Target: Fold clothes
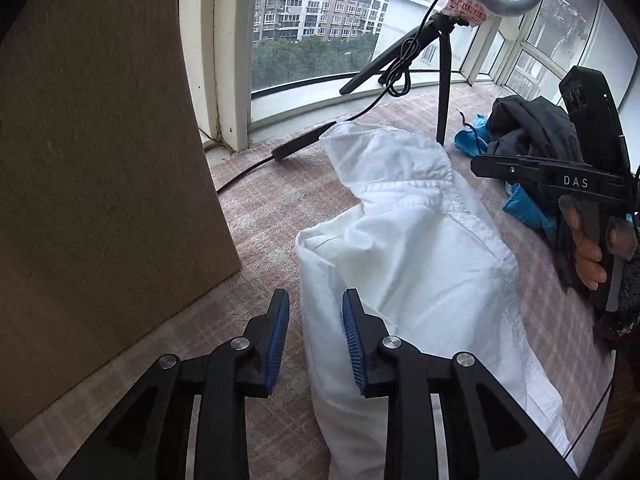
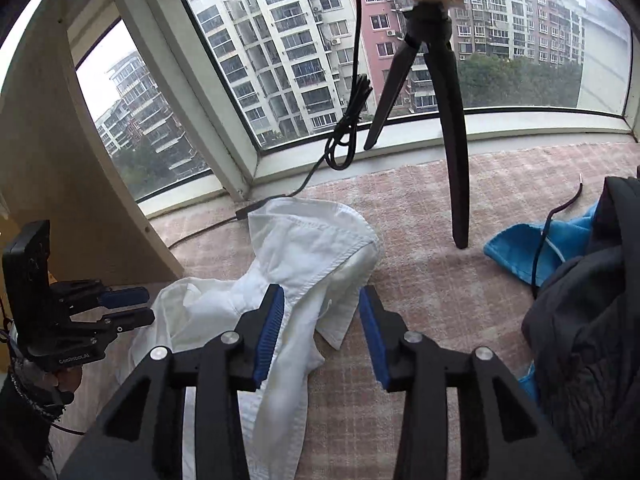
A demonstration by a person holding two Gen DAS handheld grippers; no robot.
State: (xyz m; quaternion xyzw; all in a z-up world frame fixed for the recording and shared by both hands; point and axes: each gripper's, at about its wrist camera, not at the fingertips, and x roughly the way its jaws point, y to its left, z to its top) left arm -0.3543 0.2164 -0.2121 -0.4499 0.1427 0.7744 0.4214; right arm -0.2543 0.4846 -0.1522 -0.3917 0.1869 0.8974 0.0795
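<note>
- The white shirt (image 1: 404, 248) lies crumpled on the pink checked cover, its long axis running away from both tools toward the window, collar end farthest.
- Left tool (image 1: 316, 340): the jaws stand apart with nothing between them. The shirt's near left edge lies just under and ahead of its right-hand finger, while its left-hand finger is over bare cover. So the cloth is ahead and to that tool's right.
- Right tool (image 2: 320, 336): the jaws are also spread and hold nothing. The shirt's collar and a fold of the body lie ahead and to its left, under its left-hand finger; its right-hand finger is over bare cover.
- Judgement: the shirt lies between the two tools, each near one long edge. I cannot tell which is closer to the cloth in height; neither is seen touching it.
- The next move likely calls for each tool to close on its own edge and pull the shirt flat along that long axis before any fold.
- Surface: a soft pink plaid cover (image 2: 440, 280), not a hard bench, so the cloth may drag and bunch.
- Beyond the shirt stands a black tripod (image 2: 456, 152) with a dangling cable (image 2: 348, 128); a leg is planted just past the collar, to the right tool's front.
- To the right tool's right lie a dark garment (image 2: 592, 340) and a blue cloth (image 2: 532, 248), apart from the shirt.
- A window (image 2: 320, 60) with apartment blocks outside closes the far side.
</note>
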